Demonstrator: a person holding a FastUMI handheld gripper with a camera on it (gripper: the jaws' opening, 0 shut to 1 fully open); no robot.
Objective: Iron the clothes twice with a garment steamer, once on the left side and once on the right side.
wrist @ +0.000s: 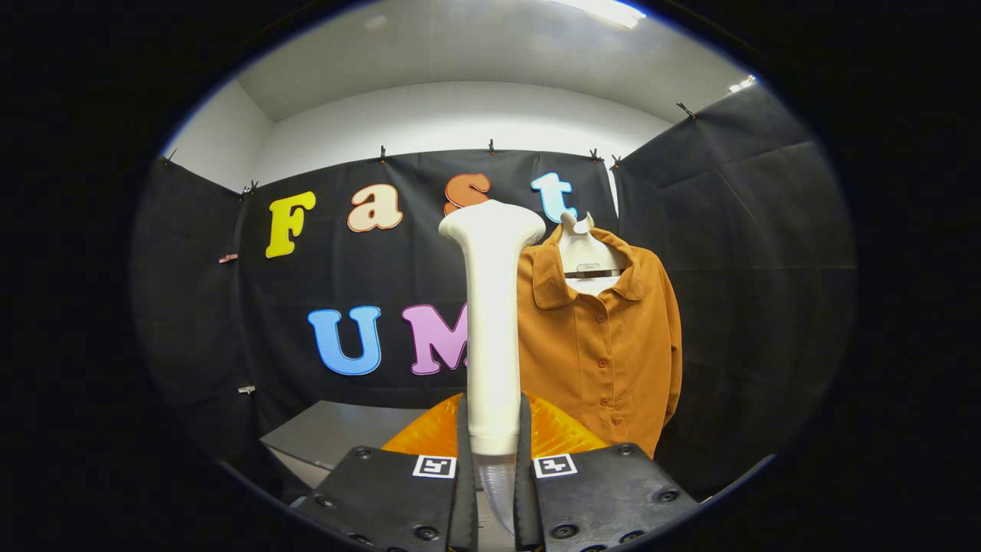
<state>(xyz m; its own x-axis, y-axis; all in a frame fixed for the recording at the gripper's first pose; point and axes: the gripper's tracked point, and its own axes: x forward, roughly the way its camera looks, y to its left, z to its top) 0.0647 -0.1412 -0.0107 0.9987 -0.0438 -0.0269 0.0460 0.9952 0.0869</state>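
A white garment steamer (491, 322) stands upright between my fingers, its flat head at the top. My gripper (494, 452) is shut on the steamer's handle near its lower end. Beyond it, a little to the right, an orange button-up shirt (605, 345) hangs on a white hanger form (586, 249) against the booth's black cloth wall. The steamer's head is level with the shirt's collar and hides the shirt's left shoulder. The steamer is still some way short of the shirt.
A grey table (337, 437) lies low to the left, just beyond the fingers. A translucent orange piece (559, 433) shows right behind the fingers on both sides of the steamer. Black cloth walls close the booth at the back and on both sides.
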